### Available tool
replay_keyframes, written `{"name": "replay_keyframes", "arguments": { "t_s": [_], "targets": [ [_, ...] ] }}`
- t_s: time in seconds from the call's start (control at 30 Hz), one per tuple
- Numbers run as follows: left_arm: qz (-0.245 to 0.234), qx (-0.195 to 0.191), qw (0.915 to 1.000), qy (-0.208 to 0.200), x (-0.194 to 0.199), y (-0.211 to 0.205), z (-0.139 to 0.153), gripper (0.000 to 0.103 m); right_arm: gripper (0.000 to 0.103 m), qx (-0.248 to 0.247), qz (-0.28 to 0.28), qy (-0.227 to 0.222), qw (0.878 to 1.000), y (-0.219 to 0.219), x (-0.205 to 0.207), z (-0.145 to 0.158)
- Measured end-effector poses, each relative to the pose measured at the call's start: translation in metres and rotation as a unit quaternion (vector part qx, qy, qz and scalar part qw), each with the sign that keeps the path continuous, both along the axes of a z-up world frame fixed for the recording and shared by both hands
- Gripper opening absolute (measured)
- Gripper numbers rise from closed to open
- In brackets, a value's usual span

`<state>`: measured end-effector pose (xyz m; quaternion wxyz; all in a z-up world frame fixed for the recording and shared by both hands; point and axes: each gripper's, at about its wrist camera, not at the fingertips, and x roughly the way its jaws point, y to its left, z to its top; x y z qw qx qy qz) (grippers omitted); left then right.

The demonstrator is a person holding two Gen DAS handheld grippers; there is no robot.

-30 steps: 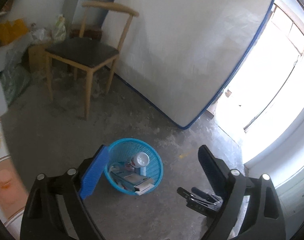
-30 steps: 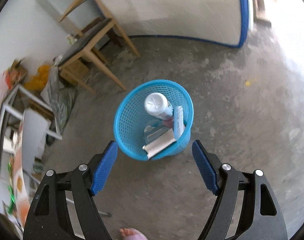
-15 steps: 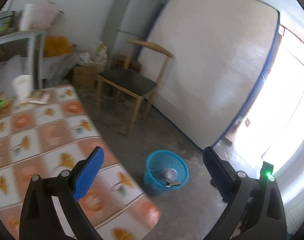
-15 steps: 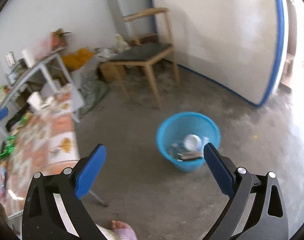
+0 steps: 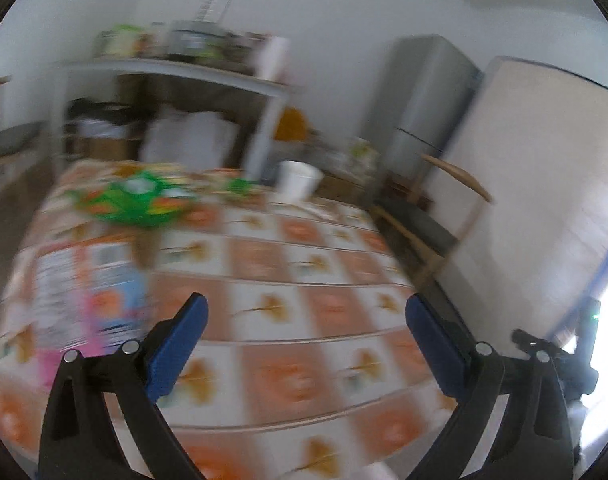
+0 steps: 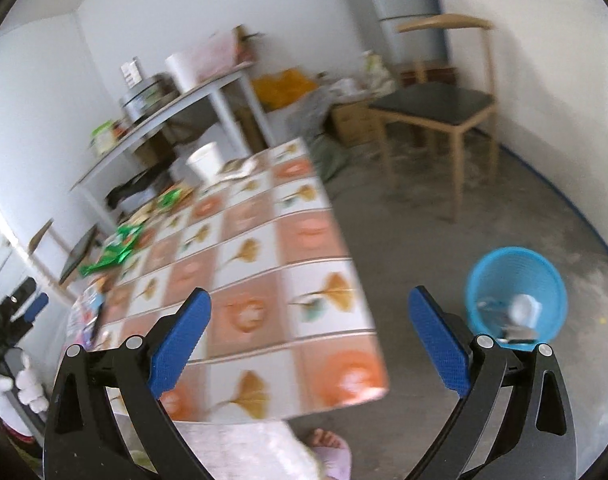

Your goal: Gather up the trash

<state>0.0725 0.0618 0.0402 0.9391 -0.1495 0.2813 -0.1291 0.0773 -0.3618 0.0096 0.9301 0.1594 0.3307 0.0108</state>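
Left wrist view, heavily motion-blurred: left gripper (image 5: 306,332) with blue pads spread wide, nothing between them, aimed over the table with the orange-and-white tiled cloth (image 5: 304,264). Its jaws have just been opening; no object shows in the gap. Remaining trash on the table: crumpled green plastic wrapper (image 5: 133,200) toward the far left corner, a flat printed pink-and-white package (image 5: 79,300) along the left edge, and a white paper cup (image 5: 297,180) at the far edge. Right wrist view: right gripper (image 6: 310,332) likewise fully spread and empty, jaws just been opening, hanging above the near right corner of the table. Round blue plastic mesh basket (image 6: 516,298) stands on the grey concrete floor (image 6: 416,248), well apart from the table's right edge, with several discarded items already inside; wooden chair with dark seat (image 6: 436,108) beyond it. Judged step: between drops, both tools turned to the table for the next piece. Next move calls for picking one target, probably the package or wrapper nearest the left gripper, lowering the pads either side of it and closing; thin film may slip or crumple, so a low, flat approach seems prudent.
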Motion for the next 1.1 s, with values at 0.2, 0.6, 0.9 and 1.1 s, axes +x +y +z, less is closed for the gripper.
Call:
{"name": "replay_keyframes", "arguments": {
  "t_s": [0.2, 0.6, 0.9, 1.1],
  "targets": [
    [0.113, -0.023, 0.9931, 0.022, -0.013, 0.089, -0.033, 0.097, 0.095, -0.016, 0.09, 0.019, 0.996, 0.077, 0.037, 0.009],
    [0.174, -0.141, 0.97, 0.095, 0.005, 0.181, -0.092, 0.094, 0.094, 0.097, 0.24, 0.104, 0.96, 0.194, 0.114, -0.003],
    [0.148, -0.114, 0.9728, 0.137, 0.025, 0.179, -0.108, 0.076, 0.089, 0.279, 0.279, 0.217, 0.893, 0.271, 0.21, -0.036],
    [0.134, -0.086, 0.9764, 0.147, 0.031, 0.175, -0.108, 0.065, 0.086, 0.315, 0.271, 0.273, 0.868, 0.329, 0.263, -0.058]
  ]
}}
